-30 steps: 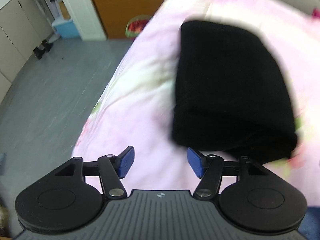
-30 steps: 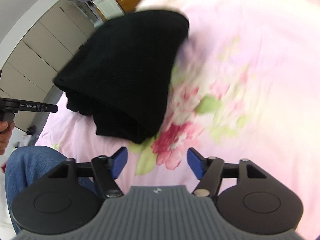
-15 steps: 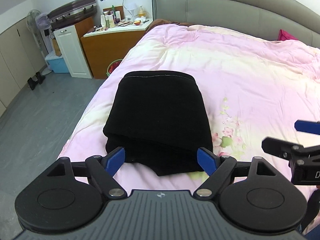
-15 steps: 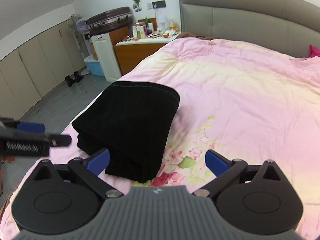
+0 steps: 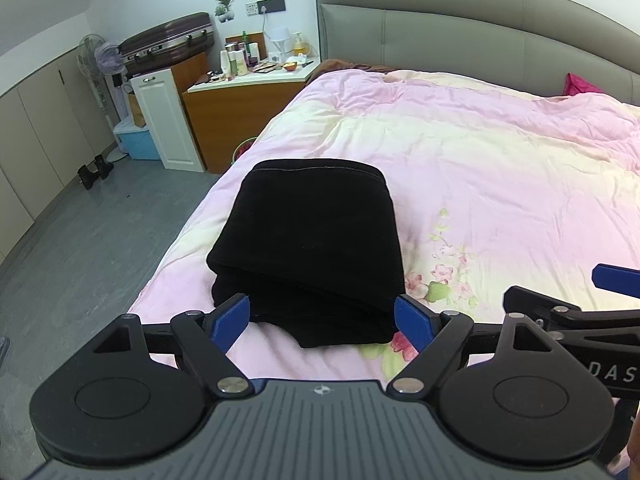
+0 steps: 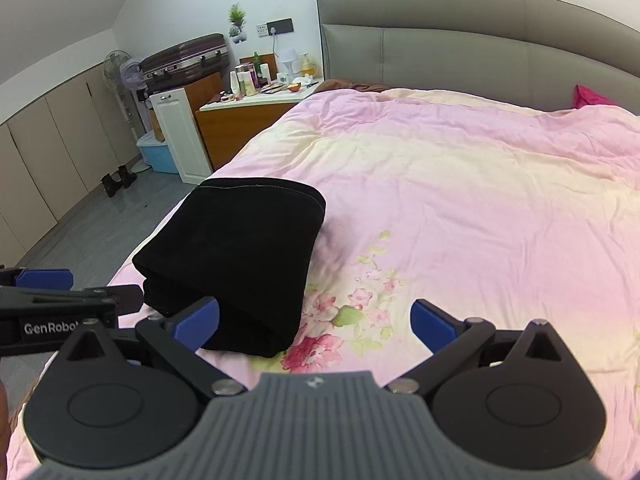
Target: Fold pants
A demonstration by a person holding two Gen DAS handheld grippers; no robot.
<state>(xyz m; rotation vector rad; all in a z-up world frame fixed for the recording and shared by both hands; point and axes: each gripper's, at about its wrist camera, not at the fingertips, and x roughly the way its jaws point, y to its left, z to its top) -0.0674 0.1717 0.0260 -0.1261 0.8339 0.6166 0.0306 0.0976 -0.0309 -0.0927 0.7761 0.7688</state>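
Observation:
The black pants (image 5: 308, 240) lie folded in a thick rectangular stack on the pink quilt, near the bed's left edge; they also show in the right wrist view (image 6: 236, 256). My left gripper (image 5: 322, 320) is open and empty, held just short of the stack's near end. My right gripper (image 6: 314, 322) is open wide and empty, to the right of the stack, its left finger (image 6: 196, 324) in front of the stack's near corner. The right gripper shows at the right edge of the left wrist view (image 5: 580, 316).
The pink floral quilt (image 5: 500, 168) covers the bed up to a grey headboard (image 5: 460, 36). Left of the bed are grey floor (image 5: 80, 248), a wooden nightstand with bottles (image 5: 240, 108), a white cabinet (image 5: 168, 120), a suitcase and a fan.
Both grippers have pulled back and up from the folded pants and opened wider. The pants have stayed in place on the quilt.

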